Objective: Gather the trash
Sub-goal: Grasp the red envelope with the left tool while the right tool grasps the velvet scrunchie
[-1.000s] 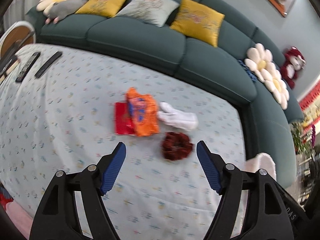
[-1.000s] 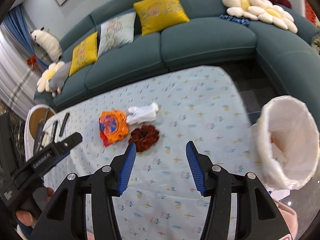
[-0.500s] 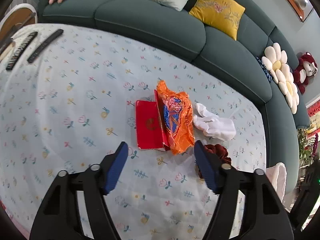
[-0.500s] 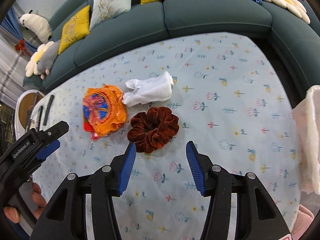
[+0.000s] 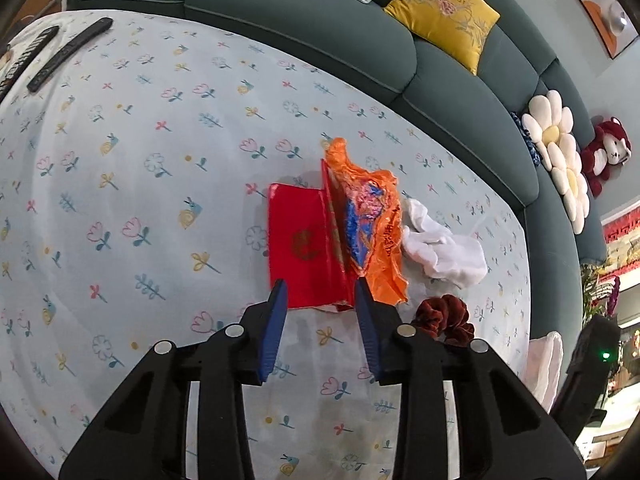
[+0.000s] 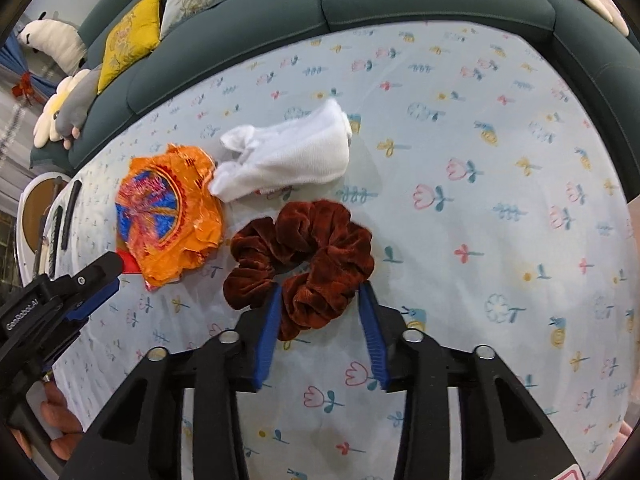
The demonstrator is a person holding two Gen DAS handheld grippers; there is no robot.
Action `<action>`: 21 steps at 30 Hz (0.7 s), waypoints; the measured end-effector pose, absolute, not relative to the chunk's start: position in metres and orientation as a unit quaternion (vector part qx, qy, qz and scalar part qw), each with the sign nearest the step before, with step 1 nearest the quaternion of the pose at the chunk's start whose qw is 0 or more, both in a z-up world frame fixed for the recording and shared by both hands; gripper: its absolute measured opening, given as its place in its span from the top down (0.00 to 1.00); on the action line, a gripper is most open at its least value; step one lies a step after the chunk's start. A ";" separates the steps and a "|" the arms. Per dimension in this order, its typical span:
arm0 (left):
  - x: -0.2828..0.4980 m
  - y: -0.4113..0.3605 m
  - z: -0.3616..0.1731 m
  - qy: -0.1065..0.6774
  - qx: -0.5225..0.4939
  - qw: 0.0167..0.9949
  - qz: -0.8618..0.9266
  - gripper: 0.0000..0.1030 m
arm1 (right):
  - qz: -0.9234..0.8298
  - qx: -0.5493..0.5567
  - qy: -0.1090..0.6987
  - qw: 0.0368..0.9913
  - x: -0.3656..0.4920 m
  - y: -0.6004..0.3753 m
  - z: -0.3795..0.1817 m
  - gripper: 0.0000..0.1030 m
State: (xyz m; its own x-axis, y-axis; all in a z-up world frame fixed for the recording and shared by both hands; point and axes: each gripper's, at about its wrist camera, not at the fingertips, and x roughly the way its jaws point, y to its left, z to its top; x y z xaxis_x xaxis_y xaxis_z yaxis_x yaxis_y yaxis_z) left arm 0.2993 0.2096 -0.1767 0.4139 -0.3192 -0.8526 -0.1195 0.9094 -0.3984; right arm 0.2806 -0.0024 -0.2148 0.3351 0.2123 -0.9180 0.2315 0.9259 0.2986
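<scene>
Trash on the bench [image 5: 120, 184]: a red packet [image 5: 302, 248] lies flat with its long axis running from your left claw [image 5: 320, 294] away toward the sofa [image 5: 304, 8], and a crumpled orange wrapper [image 5: 370, 224] leans along its right edge on the same axis. Beside the wrapper sits a white cloth [image 6: 288, 154], its long axis across the right wrist view. A brown scrunchie [image 6: 304, 256] lies just in front of it. Your left claw tilts steeply down; its jaws have just been closing and stand narrow, straddling the packet's near edge, pads not yet pressing. Your right claw [image 6: 318, 300] also points steeply down; its jaws have just been closing and bracket the scrunchie's near loop, the left pad [image 6: 270, 316] touching the fabric.
</scene>
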 end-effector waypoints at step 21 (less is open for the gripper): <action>0.274 0.209 -0.155 0.521 -0.209 0.826 -0.060 0.98 | 0.017 0.220 0.547 0.808 0.253 -0.012 -0.184 0.86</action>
